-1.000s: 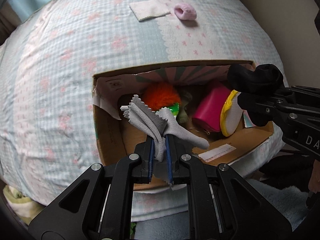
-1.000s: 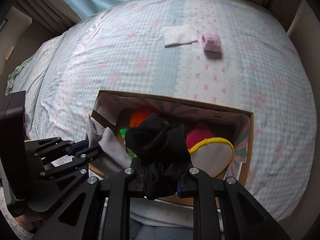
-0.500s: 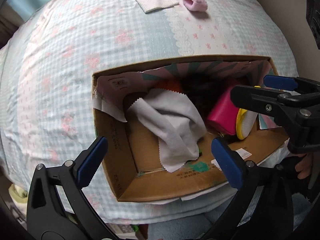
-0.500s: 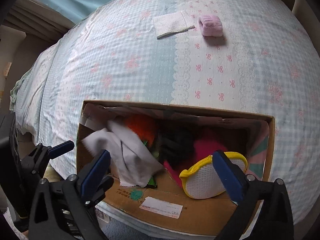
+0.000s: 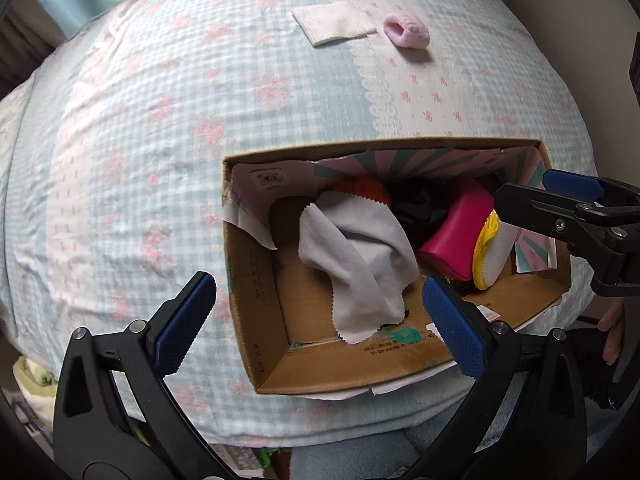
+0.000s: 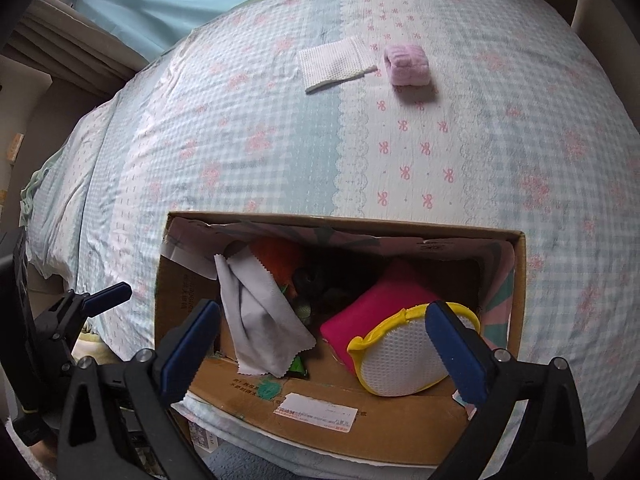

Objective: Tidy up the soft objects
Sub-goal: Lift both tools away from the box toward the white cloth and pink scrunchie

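On the bed (image 6: 500,152): white cloth (image 6: 334,65) and pink roll (image 6: 406,65) lie beyond the box (image 6: 360,420).
Left hand-held gripper (image 5: 320,320) and right hand-held gripper (image 6: 320,348) both gape wide, empty. Cloth looks limp and light, so pinch an edge; roll looks plush, so squeeze across its middle.

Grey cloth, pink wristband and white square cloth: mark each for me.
Grey cloth (image 5: 360,264), left wrist view, middle of its draped fold.
Pink wristband (image 6: 406,62), right wrist view, top of the roll.
White square cloth (image 6: 334,64), right wrist view, its centre.
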`<state>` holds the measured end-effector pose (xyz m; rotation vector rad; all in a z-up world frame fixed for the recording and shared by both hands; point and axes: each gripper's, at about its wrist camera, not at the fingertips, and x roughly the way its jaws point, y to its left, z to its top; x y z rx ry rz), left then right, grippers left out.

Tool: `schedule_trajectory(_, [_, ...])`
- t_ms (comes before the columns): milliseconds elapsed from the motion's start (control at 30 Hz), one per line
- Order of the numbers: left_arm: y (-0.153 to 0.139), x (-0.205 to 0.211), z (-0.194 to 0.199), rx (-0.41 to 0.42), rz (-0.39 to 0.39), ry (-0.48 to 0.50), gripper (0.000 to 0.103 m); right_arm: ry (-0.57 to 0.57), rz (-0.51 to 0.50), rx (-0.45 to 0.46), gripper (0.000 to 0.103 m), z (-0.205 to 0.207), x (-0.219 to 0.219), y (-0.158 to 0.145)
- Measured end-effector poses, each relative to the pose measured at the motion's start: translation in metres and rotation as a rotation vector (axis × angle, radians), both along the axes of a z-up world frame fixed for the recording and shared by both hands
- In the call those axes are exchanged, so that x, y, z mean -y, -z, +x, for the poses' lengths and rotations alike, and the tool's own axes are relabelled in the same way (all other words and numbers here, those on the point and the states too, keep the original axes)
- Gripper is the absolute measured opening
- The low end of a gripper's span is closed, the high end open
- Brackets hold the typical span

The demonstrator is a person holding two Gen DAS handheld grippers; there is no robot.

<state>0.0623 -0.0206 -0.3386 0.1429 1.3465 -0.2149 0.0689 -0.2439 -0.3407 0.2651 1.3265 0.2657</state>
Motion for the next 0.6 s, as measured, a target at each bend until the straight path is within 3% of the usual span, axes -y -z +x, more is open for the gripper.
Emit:
schedule_trajectory(267, [-0.034,-0.007,-0.009,0.078,-0.013,-0.013,0.103,-0.008,-0.034,0.047,0.102,-0.008,-0.007,-0.029])
schedule_trajectory(600, [-0.098,-0.019,-0.027,0.211,-0.028,-0.029,0.103,0.006,-0.108,0.183,0.102,-0.036,-0.011,-0.093])
